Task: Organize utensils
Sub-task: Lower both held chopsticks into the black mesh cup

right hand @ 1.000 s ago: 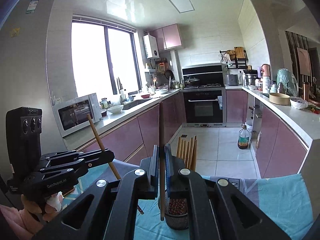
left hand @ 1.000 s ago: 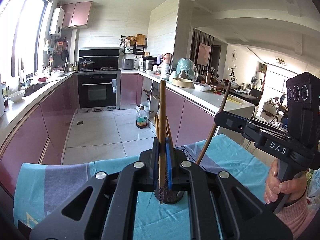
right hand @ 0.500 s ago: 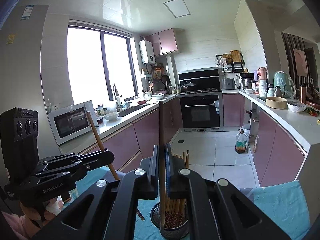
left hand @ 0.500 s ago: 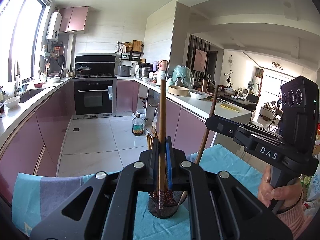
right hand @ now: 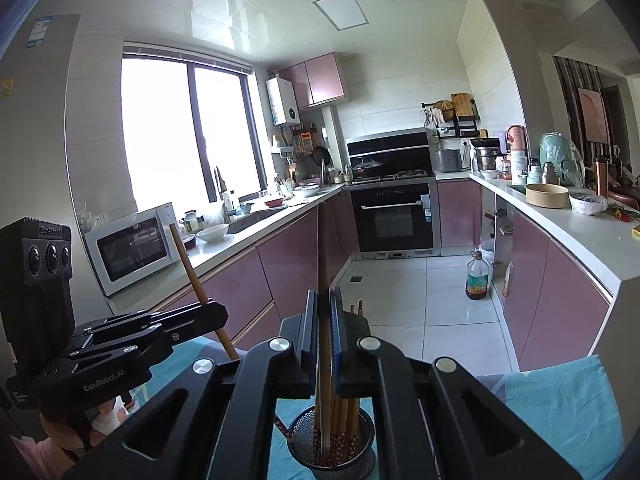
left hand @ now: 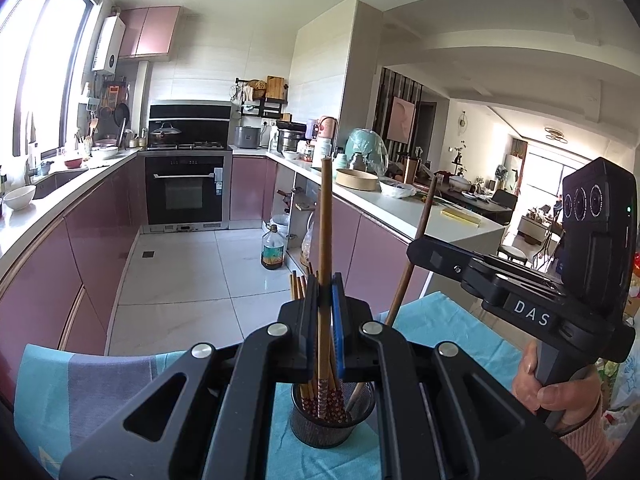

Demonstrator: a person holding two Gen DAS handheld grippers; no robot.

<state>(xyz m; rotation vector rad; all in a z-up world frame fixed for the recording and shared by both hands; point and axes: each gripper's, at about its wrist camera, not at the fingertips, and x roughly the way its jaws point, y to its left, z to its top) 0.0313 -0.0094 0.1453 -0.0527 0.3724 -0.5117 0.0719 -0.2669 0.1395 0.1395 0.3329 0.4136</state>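
A black mesh utensil holder [left hand: 332,426] [right hand: 332,460] stands on a teal cloth [left hand: 436,328], with several brown chopsticks upright in it. My left gripper [left hand: 325,280] is shut on one long brown chopstick [left hand: 325,216], held upright with its red patterned end down inside the holder. My right gripper [right hand: 324,292] is shut on another chopstick [right hand: 323,248], whose lower end also reaches into the holder. Each gripper shows in the other's view: the right gripper [left hand: 418,246] with its slanted chopstick [left hand: 422,232], and the left gripper [right hand: 218,312] with its slanted chopstick [right hand: 188,264].
A person's hand [left hand: 556,394] grips the right tool's handle. Beyond the cloth's far edge lies the tiled kitchen floor with an oil bottle [left hand: 273,250]. Pink cabinets and white counters [right hand: 580,228] run along both sides, and an oven [right hand: 394,216] stands at the back.
The right gripper has shifted sideways, so its chopstick's lower end now stands inside the holder rather than beside it. The left chopstick's tip sits deeper in the holder.
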